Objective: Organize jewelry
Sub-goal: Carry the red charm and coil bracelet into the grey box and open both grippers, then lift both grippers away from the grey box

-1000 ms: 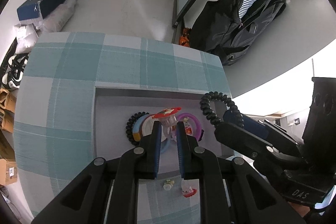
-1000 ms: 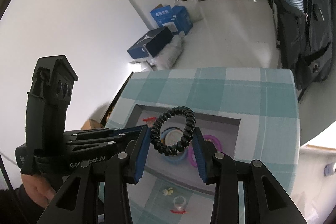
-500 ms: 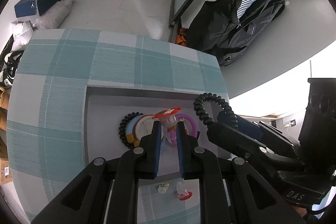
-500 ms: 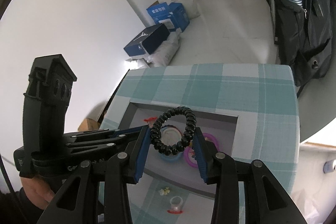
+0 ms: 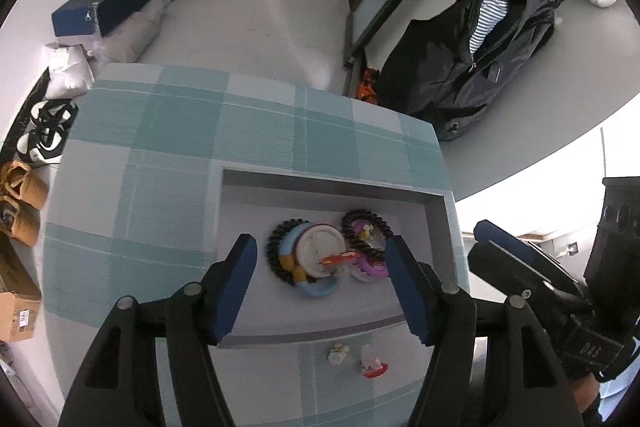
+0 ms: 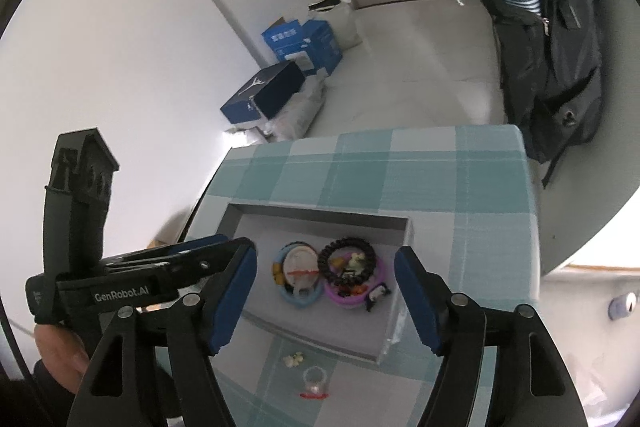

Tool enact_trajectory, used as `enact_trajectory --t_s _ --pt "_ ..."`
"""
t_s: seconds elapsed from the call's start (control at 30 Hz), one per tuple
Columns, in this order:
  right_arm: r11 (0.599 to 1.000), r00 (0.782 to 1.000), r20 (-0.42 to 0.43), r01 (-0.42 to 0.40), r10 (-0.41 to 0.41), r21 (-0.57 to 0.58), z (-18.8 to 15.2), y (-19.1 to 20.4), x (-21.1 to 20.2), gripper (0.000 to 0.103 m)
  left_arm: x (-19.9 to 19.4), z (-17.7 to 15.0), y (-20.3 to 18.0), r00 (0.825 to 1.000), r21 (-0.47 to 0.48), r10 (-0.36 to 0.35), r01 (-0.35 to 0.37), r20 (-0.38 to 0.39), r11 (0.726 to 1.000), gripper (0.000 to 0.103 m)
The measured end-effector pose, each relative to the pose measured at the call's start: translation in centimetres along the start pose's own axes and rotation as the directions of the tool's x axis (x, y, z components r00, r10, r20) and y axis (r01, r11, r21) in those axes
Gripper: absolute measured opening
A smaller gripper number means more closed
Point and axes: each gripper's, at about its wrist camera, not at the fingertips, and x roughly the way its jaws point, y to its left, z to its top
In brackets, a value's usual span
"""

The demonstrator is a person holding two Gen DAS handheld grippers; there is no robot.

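- The left claw (image 5: 320,283) is spread wide with nothing between its blue pads; it hangs over the near part of the grey tray (image 5: 332,187).
- The right claw (image 6: 326,293) is likewise released and empty, above the same tray, with the left tool's body at its left side.
- Inside the tray, just beyond both claws, sits a tight cluster: a black coil hair tie (image 6: 347,261) lying on a purple bracelet (image 6: 344,297), and beside it on the left a blue bracelet (image 5: 316,289) with a pale round piece and a red-topped ring (image 5: 340,259) resting on it. A second black coil (image 5: 276,251) edges that left group.
- Judged from this, most pieces are already gathered in the tray.
- Two remain on the checked worktop (image 5: 160,155), just near of the tray's front wall: a small cream earring (image 5: 338,353) and a red-based clear ring (image 5: 374,365), lying side by side below and behind the claw tips.
- These two look like the remaining work.
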Motion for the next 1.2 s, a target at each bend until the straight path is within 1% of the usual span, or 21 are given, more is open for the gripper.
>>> enact_trajectory --t_s 0.17,0.33,0.43,0.53,0.63,0.9,1.0,1.13,1.2 --pt "1.0 1.0 0.03 -0.006 0.006 -0.004 -0.3 0.0 -1.2 0.071 -0.9 -0.6 -0.2 0.999 0.028 0.037 -0.038 0.036 0.999 0.062" --pt "1.0 0.998 0.068 0.0 0.001 -0.008 -0.8 0.2 -2.4 0.071 -1.5 -1.5 -0.4 0.996 0.041 0.066 -0.068 0.057 0.997 0.062" --pt "1.0 0.997 0.082 0.008 -0.007 -0.011 -1.0 0.2 -2.8 0.076 -1.8 -2.2 -0.4 0.994 0.046 0.085 -0.088 0.062 0.995 0.062" --pt "1.0 0.995 0.096 0.011 -0.009 -0.016 -1.3 0.4 -3.3 0.078 -2.0 -2.9 -0.6 0.992 0.054 0.105 -0.109 0.066 0.993 0.062" --pt "1.0 0.994 0.112 0.014 -0.011 -0.026 -1.7 0.6 -4.0 0.083 -2.2 -3.6 -0.7 0.989 0.064 0.127 -0.132 0.074 0.989 0.062" --pt "0.999 0.992 0.123 0.021 -0.015 -0.046 -2.9 1.2 -4.7 0.088 -2.6 -5.6 -1.6 0.985 0.115 0.144 -0.154 0.093 0.981 0.062" --pt "0.999 0.992 0.127 0.029 -0.023 -0.045 -3.6 1.3 -4.9 0.092 -2.7 -6.3 -1.8 0.982 0.123 0.16 -0.173 0.103 0.977 0.062" --pt "0.999 0.993 0.117 0.031 -0.026 -0.037 -4.7 1.5 -5.0 0.094 -2.5 -7.4 -1.5 0.981 0.098 0.168 -0.177 0.095 0.979 0.071" --pt "0.998 0.994 0.107 0.041 -0.036 -0.042 -5.3 1.7 -4.8 0.094 -2.3 -8.0 -1.4 0.981 0.094 0.175 -0.183 0.084 0.979 0.071"
